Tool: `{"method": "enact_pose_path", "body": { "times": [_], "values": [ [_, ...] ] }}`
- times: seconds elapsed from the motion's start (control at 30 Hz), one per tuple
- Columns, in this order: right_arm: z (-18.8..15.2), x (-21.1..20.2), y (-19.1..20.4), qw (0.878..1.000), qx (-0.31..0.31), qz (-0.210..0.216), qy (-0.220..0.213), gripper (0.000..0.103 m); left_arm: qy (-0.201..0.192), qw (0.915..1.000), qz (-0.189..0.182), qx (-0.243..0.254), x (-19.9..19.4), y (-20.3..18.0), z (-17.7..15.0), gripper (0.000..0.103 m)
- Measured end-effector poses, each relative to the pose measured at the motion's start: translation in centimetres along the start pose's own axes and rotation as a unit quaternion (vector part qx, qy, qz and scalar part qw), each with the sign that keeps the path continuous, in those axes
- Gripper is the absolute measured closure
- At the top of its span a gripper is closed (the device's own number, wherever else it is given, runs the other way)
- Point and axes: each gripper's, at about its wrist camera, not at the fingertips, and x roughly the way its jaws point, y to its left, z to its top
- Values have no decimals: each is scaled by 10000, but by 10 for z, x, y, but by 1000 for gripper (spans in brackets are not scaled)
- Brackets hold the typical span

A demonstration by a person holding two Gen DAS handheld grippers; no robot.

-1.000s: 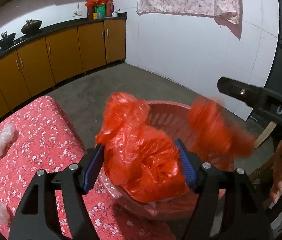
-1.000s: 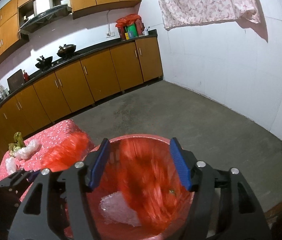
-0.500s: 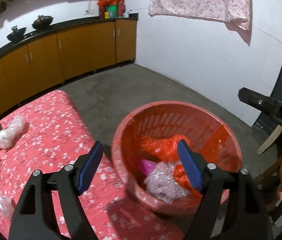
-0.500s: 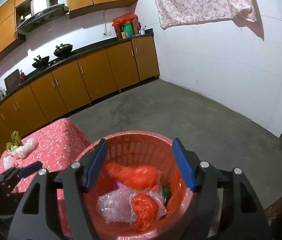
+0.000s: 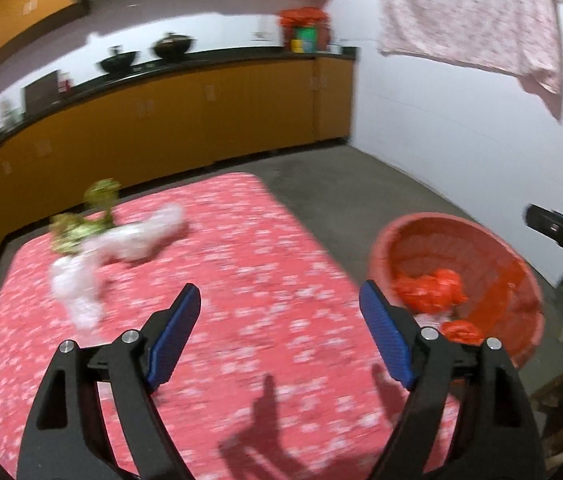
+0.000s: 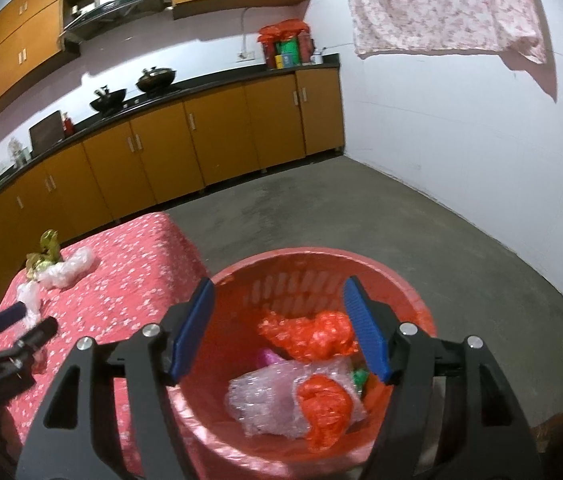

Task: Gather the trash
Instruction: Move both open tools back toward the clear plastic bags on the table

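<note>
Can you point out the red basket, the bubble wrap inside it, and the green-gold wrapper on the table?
red basket [image 6: 317, 258]: right wrist view, far rim.
bubble wrap [image 6: 269, 398]: right wrist view, middle of the clear wad.
green-gold wrapper [image 6: 47, 250]: right wrist view, its crumpled middle.

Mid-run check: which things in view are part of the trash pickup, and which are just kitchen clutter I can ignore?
Job:
- red basket with orange bags and bubble wrap inside
- clear plastic scraps and a green-gold wrapper on the red floral table

Ignore:
- pots on the counter
- cloth on the wall
</note>
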Motion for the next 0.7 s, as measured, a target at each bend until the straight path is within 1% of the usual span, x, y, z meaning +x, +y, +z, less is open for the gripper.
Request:
{"method": "enact_pose_path", "body": {
  "times": [0.03,0.1,0.17,0.2,0.27,0.4,0.57,0.67,0.7],
  "values": [
    [-1,0,5,10000,-33,30,5,37,-28,9999,141,-72,-3,11,-2,17],
    [-2,2,15,9999,-118,98,16,34,-109,9981,550,-238,-10,37,-8,15],
    [-4,3,29,9996,-203,171,26,33,-108,9954,870,-375,-12,59,-14,15],
    [-5,4,35,9995,-244,215,43,33,-67,9943,964,-448,-11,68,-17,14],
    [-7,5,47,9990,-329,293,74,33,136,9914,1122,-657,-3,90,-24,14],
    [-11,8,68,9979,-486,407,131,33,414,9886,1169,-848,12,109,-37,14],
    [-14,12,84,9967,-607,492,207,33,783,9840,1326,-900,33,116,-45,15],
    [-15,14,93,9958,-699,543,247,33,919,9823,1310,-971,42,120,-50,21],
    [-16,15,95,9955,-722,561,254,33,962,9819,1304,-982,45,122,-51,25]
  ]
}}
